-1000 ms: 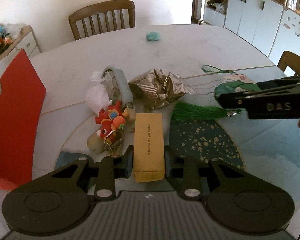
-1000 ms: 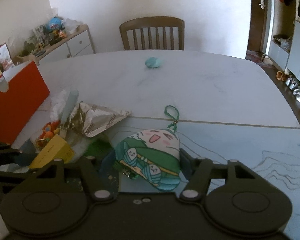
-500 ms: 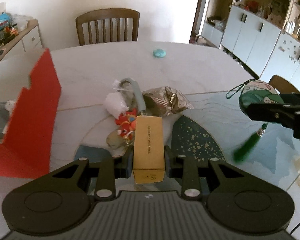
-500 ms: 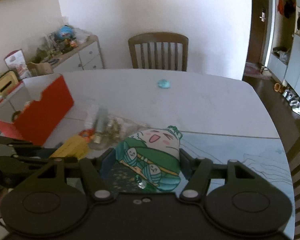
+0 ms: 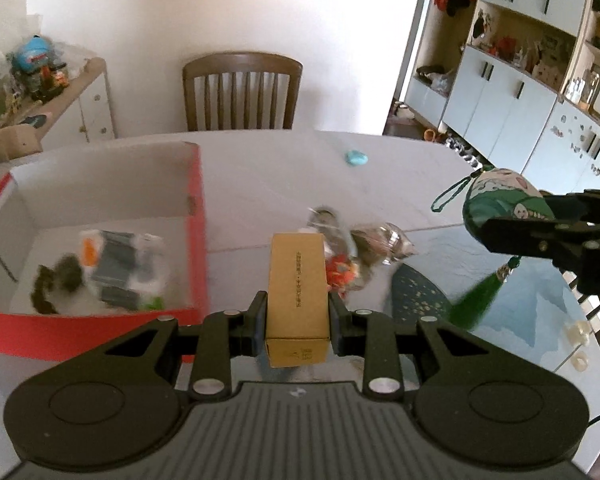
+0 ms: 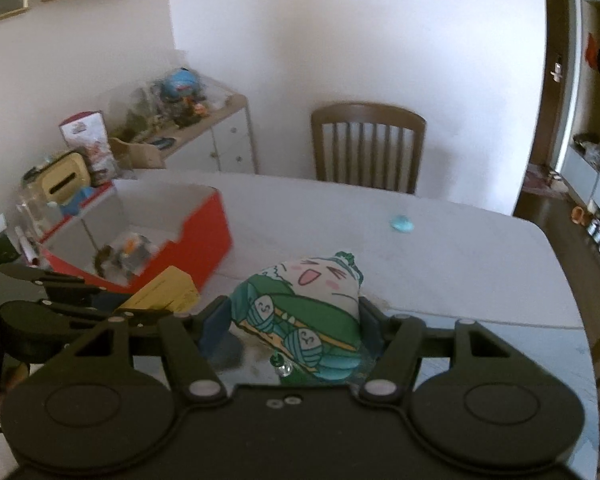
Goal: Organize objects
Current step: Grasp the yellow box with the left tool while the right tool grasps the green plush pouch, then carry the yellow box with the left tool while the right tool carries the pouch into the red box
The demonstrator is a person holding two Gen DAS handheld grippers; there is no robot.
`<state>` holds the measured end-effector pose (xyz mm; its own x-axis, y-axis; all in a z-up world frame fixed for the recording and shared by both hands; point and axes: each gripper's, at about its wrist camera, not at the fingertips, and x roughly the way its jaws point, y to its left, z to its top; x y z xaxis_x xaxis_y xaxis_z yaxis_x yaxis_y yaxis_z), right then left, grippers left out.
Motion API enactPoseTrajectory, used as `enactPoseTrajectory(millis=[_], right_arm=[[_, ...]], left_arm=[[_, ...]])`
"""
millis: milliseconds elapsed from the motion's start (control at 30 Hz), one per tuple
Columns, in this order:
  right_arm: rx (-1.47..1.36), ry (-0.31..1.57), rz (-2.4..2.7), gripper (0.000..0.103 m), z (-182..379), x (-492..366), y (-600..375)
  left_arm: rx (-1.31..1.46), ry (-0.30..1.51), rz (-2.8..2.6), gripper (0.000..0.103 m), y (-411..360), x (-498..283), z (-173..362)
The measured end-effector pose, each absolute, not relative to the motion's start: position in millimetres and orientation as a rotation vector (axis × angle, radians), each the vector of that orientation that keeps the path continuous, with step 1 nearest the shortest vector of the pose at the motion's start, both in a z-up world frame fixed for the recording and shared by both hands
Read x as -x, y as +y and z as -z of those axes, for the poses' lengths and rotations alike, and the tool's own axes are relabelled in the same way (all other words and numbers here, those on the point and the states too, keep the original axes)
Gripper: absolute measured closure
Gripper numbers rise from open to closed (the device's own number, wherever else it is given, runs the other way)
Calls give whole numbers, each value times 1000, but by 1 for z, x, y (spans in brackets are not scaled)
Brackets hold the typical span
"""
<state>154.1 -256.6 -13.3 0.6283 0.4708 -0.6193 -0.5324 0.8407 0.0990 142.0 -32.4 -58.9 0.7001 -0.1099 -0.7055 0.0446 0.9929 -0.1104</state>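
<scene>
My left gripper (image 5: 298,316) is shut on a tan cardboard box (image 5: 298,284) and holds it above the table, just right of the open red storage box (image 5: 198,216). My right gripper (image 6: 292,324) is shut on a green and white plush sachet (image 6: 304,304) with a cartoon face; its green tassel (image 5: 474,304) hangs below. From the left wrist view the right gripper (image 5: 540,236) is at the right, raised. The tan box also shows in the right wrist view (image 6: 164,296), near the red box (image 6: 204,224).
Inside the red box lie several small items (image 5: 112,268). On the table remain a red toy (image 5: 340,274), a foil packet (image 5: 380,240) and a small teal object (image 5: 356,157). A wooden chair (image 5: 242,92) stands behind the table. A cluttered sideboard (image 6: 188,128) is at the left.
Both grippers have risen from the table with their objects. The left gripper has moved left toward the red box, whose inside now shows. The sachet's tassel left the table and swings.
</scene>
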Motion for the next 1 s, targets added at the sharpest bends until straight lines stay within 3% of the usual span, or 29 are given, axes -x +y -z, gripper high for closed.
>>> enactPoseTrajectory(millis=[567,1000], right_arm=[[169,595,-693,38,-19,-152,-118],[235,560,-752,38,-19,-171,-23]], left_arm=[[50,724,-48,74,105,-151,20],[28,751,-139,74,181,-184,25]])
